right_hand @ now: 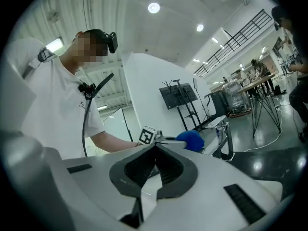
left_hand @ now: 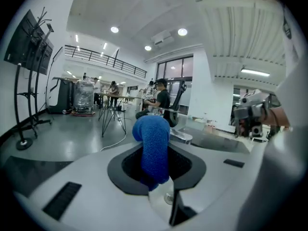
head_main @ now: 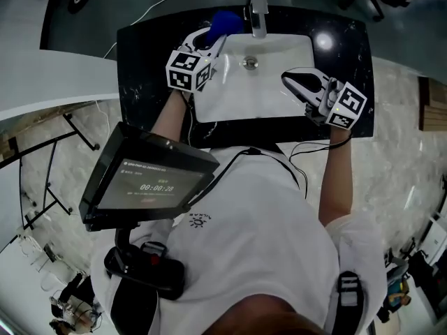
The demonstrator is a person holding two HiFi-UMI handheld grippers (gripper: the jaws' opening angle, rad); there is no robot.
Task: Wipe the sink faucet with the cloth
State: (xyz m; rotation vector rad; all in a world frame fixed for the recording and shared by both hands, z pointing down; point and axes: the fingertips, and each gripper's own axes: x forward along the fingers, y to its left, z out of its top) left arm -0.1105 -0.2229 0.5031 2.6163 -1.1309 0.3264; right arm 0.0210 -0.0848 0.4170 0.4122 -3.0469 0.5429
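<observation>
Two at sink (head_main: 209,112) edges: left hand-held gripper (head_main: 211,42) clamps cloth (head_main: 225,22) beside faucet (head_main: 258,9); right hand-held gripper (head_main: 288,79) closed, empty.

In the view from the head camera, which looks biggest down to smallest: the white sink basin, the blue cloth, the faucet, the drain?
Largest: white rectangular sink basin.
Next: blue cloth and chrome faucet look about alike, and the cloth is partly hidden, so I won't rank them.
Smallest: round metal drain.
</observation>
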